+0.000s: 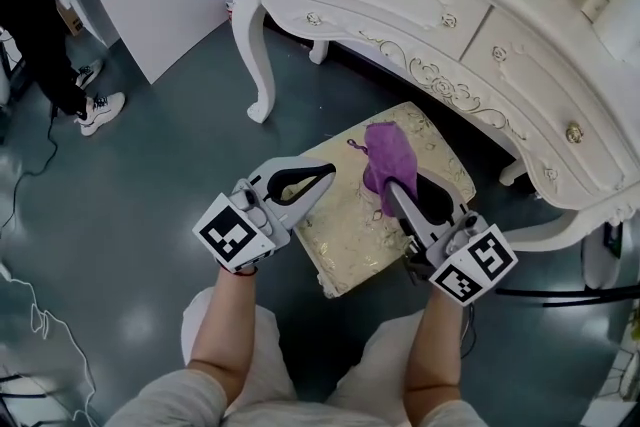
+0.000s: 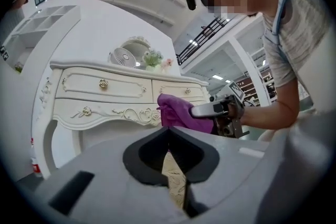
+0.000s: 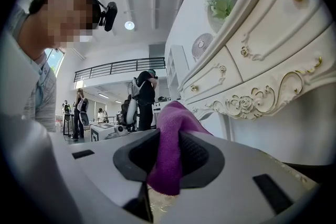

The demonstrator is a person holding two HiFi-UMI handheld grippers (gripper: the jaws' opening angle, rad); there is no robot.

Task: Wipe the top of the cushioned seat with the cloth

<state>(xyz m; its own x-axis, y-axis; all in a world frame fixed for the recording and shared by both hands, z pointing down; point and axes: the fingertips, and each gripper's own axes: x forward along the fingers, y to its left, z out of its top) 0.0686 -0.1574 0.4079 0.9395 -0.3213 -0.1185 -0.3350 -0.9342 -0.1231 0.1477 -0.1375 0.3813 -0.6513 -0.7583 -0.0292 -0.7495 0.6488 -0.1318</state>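
One cloth (image 1: 385, 153), clamped in the right hand-held gripper (image 1: 392, 193), is over the seat (image 1: 345, 240); left hand-held gripper (image 1: 322, 181) closed.

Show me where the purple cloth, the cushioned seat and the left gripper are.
purple cloth (image 1: 385, 155): head view, its bunched middle.
cushioned seat (image 1: 352, 225): head view, bare patterned top near the front edge.
left gripper (image 1: 328, 175): head view, the tip where its shut jaws meet.

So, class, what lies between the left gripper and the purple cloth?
In the head view, only a bare strip of the cushioned seat separates the left gripper from the purple cloth.
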